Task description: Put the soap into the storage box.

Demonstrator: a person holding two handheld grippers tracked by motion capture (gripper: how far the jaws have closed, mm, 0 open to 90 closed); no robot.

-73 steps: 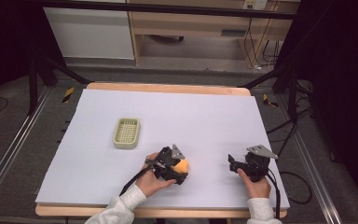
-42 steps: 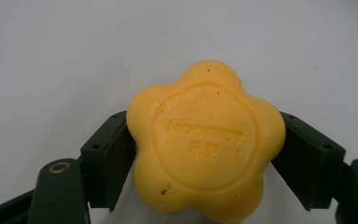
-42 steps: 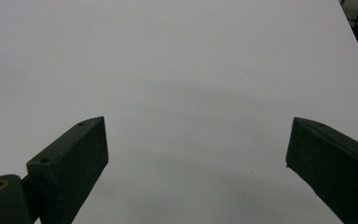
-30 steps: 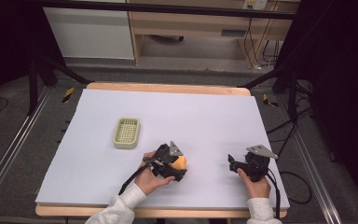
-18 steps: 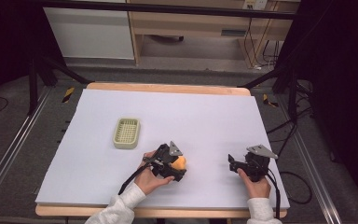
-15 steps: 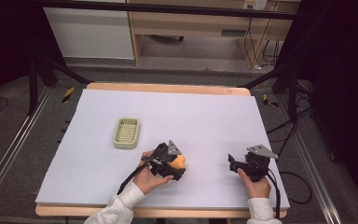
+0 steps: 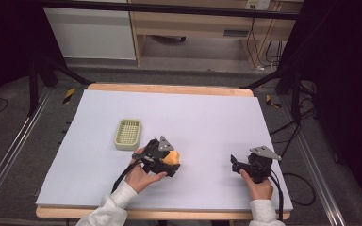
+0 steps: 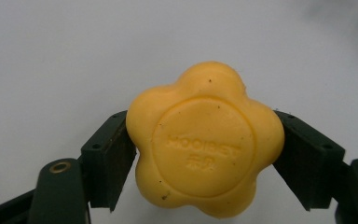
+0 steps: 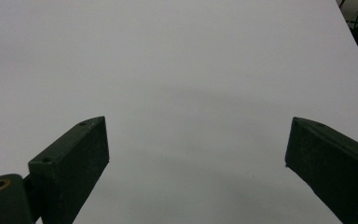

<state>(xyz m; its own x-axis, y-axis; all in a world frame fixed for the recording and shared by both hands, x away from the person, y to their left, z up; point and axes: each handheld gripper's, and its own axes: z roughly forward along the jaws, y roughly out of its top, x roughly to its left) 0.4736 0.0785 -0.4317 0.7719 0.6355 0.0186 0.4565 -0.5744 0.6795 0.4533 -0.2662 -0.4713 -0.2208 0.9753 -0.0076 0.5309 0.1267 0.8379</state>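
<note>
A yellow flower-shaped soap (image 8: 205, 140) with embossed lettering sits between the two black jaws of my left gripper (image 8: 205, 163), which press on both its sides. From above, the soap (image 7: 172, 157) shows as an orange-yellow lump at the tip of the left gripper (image 7: 168, 162), near the front middle of the table. A pale green slotted soap dish (image 7: 127, 133) lies to the left and a little farther back. My right gripper (image 7: 234, 165) rests low at the front right, jaws wide apart (image 9: 196, 158) with only bare white surface between them.
The white table top (image 7: 207, 117) has a wooden rim at the back and front. Black stand legs and cables lie on the floor to both sides. A wooden cabinet stands beyond the table's far edge.
The left hand with the soap has shifted slightly to the left and up, toward the dish. The right hand has stayed put.
</note>
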